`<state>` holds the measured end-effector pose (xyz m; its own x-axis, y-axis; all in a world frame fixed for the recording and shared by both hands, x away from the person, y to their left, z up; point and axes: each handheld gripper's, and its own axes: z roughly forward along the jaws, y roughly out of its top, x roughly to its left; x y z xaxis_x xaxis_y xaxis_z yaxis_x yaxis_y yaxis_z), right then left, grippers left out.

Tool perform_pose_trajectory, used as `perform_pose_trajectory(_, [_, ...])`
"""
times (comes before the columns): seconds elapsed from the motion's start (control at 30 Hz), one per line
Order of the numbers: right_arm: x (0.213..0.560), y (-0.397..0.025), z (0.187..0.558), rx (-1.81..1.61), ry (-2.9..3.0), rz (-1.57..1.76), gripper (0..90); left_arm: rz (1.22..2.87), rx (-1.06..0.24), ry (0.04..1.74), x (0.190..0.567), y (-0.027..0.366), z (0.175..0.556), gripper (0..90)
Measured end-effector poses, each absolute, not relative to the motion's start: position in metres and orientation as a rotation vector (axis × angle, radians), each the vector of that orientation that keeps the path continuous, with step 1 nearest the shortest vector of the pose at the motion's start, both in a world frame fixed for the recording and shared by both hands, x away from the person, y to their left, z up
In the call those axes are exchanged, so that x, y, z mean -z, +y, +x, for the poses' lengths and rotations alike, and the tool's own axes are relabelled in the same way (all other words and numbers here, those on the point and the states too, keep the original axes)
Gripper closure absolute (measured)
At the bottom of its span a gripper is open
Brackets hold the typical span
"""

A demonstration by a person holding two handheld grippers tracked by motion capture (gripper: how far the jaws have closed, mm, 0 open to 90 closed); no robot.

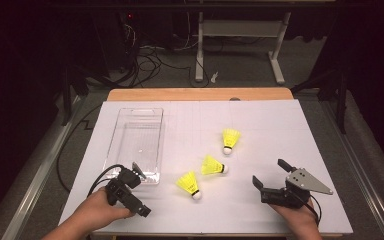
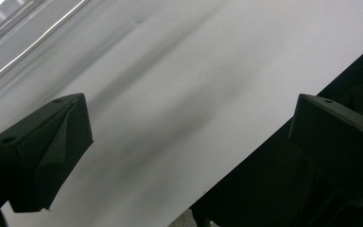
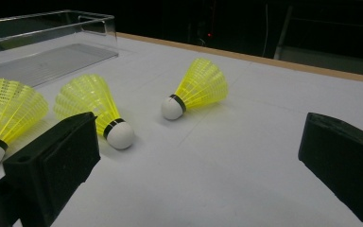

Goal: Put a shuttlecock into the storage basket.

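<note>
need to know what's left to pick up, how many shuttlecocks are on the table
3. Far shuttlecock lies mid-table, middle shuttlecock just nearer, near shuttlecock closest to the person. All lie right of the clear tray; none looks hidden.

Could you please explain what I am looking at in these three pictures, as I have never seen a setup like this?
A person sits at a table covered in white, holding a handheld tool in each hand. Each tool ends in two black jaws: the left gripper and the right gripper. One picture comes from a camera above the table; the other two come from small cameras riding on the grippers, looking out between their jaws. On the table lie three yellow shuttlecocks with white tips and a clear plastic tray, which looks empty. Both grippers are open and hold nothing; the right one faces the shuttlecocks.
</note>
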<state>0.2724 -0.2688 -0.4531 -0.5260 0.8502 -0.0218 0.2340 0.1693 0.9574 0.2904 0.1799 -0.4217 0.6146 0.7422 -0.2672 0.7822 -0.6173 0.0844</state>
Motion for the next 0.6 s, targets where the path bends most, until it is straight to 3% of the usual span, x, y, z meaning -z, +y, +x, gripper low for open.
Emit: perform_pose_trajectory(0.6, [0.453,-0.269,0.272,-1.376,1.876,1.025,0.2,2.702,0.346,1.162,0.421,0.146,0.291,1.4])
